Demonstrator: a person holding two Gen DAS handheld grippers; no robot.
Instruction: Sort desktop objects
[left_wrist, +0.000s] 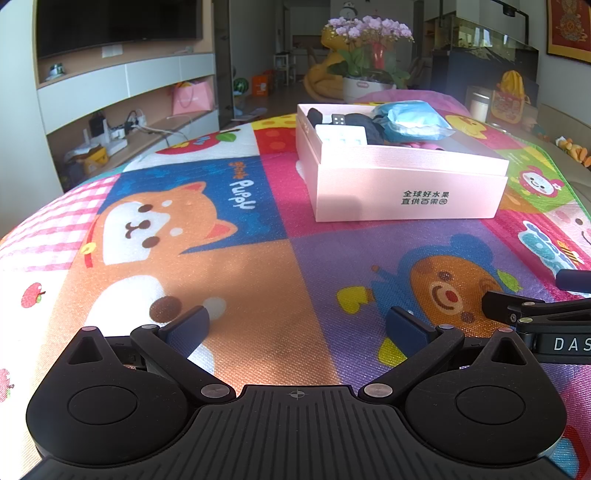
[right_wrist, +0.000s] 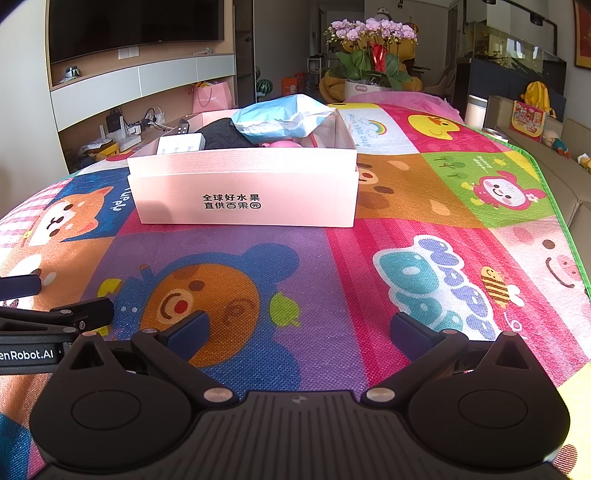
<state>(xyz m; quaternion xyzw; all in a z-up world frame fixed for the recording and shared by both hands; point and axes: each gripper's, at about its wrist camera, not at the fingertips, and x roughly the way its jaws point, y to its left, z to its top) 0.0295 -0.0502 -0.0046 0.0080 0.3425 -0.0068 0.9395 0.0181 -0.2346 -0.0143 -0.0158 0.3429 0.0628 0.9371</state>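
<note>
Now, nearest: left hand-held gripper (left_wrist: 297, 326): its two blue fingers stand wide apart and hold nothing; it hangs low over the mat.
Right hand-held gripper (right_wrist: 299, 330): its blue fingers are wide apart too, and nothing is between them.
Side by side: each hand-held gripper shows at the edge of the other's view, just beside it and not touching.
Mat (right_wrist: 369, 258): a bright play mat with cartoon squares covers the table; it is bare under both hand-held grippers.
Bear picture (right_wrist: 199, 306): an orange bear face on purple lies right in front of the right hand-held gripper.
Puppy picture (left_wrist: 155, 225): an orange and white dog on blue lies ahead of the left hand-held gripper, to the left.
Pink box (right_wrist: 243, 184): it sits flat on the mat, well ahead of both hand-held grippers, with black writing on its front and its top open.
In the box: a white block (right_wrist: 181, 144) at the front left, a small dark thing with buttons (left_wrist: 338, 119) behind it, something dark and soft (right_wrist: 221, 136) in the middle, a blue and white bag (right_wrist: 280, 118) poking up above the rim, and a bit of something pink (right_wrist: 282, 144) under the bag.
Far away: purple flowers in a white pot (left_wrist: 369, 55) stand past the mat.
Far left: a dark TV (left_wrist: 118, 26) hangs above shelves.
</note>
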